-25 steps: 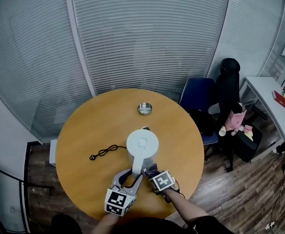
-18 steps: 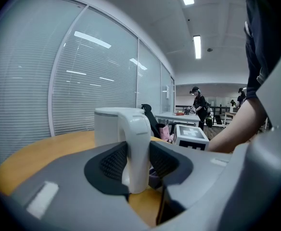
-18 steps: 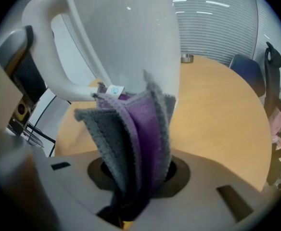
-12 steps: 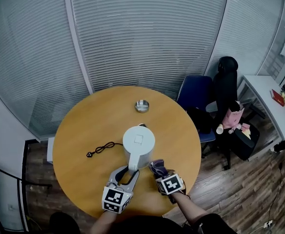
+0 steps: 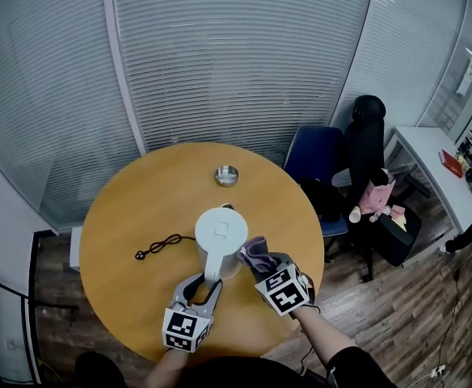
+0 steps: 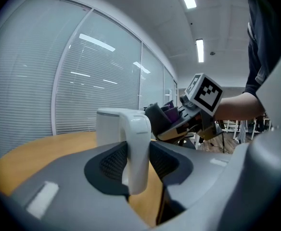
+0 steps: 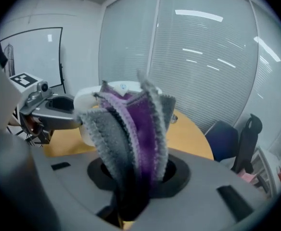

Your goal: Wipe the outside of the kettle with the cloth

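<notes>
only the head view shows a cord [image 5: 165, 244] beside the kettle [image 5: 220, 234].

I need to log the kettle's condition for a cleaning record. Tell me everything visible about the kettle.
The kettle is plain white and plastic-looking: a cylinder with a flat round lid bearing a small square mark. It stands upright on the round wooden table. Its looped handle faces the person, clamped between the fingers of the left gripper. The grey-and-purple cloth, held in the right gripper, is beside its upper right side; whether it touches cannot be told.
</notes>
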{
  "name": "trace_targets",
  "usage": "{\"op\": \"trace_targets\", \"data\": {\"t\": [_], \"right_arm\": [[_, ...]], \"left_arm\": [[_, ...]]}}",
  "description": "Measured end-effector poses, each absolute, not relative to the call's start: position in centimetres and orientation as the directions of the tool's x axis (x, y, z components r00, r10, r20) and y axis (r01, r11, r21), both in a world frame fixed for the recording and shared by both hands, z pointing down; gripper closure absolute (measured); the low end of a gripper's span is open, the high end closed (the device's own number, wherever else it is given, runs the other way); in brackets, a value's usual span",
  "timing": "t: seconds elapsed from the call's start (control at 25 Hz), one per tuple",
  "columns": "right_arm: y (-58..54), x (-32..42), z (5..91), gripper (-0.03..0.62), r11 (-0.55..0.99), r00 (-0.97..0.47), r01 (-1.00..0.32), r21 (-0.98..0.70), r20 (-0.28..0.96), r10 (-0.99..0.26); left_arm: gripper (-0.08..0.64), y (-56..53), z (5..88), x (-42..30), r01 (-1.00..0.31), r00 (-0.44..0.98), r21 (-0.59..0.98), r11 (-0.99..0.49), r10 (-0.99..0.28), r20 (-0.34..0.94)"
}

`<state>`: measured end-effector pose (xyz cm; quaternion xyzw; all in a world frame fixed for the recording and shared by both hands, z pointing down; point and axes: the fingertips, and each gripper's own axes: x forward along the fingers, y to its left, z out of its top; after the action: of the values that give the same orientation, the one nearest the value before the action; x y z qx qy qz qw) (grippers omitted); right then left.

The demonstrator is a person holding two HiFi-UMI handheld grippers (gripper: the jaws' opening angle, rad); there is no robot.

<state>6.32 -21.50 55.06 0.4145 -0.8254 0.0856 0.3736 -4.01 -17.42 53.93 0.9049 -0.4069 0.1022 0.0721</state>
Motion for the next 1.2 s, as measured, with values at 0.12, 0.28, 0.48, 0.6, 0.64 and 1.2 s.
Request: {"op": "trace_targets", "data": {"t": [0.12, 0.28, 0.48, 0.6, 0.64, 1.2], "right_arm": [[-22.4, 6.1, 56.2, 0.479, 0.676, -0.37, -0.714, 0.18, 0.723, -0.583], [-23.0, 6.0, 58.9, 0.479, 0.698, -0.354, -0.696, 0.168, 0.766, -0.537], [-22.7, 5.9, 63.9, 0.479, 0.711, -0.318, -0.69, 0.137, 0.825, -0.467], [-22.7, 5.5, 67.0, 0.479, 0.728, -0.298, -0.675, 0.12, 0.858, -0.418], [-22.6, 5.4, 67.8, 0.479, 0.735, -0.293, -0.669, 0.113, 0.868, -0.401], [-21.5, 6.4, 72.3, 0.48, 0.802, -0.213, -0.59, 0.091, 0.941, -0.263]], "left_arm": [[0.408, -17.3, 54.0, -3.9, -0.751, 0.648, 0.046, -0.659, -0.721, 0.246], [0.408, -17.2, 54.0, -3.9, -0.75, 0.649, 0.045, -0.66, -0.72, 0.246], [0.408, -17.2, 54.1, -3.9, -0.754, 0.645, 0.049, -0.655, -0.725, 0.242], [0.408, -17.3, 54.0, -3.9, -0.758, 0.642, 0.053, -0.65, -0.729, 0.237], [0.408, -17.3, 54.0, -3.9, -0.759, 0.641, 0.055, -0.649, -0.73, 0.235], [0.408, -17.3, 54.4, -3.8, -0.766, 0.635, 0.059, -0.64, -0.74, 0.222]]}}
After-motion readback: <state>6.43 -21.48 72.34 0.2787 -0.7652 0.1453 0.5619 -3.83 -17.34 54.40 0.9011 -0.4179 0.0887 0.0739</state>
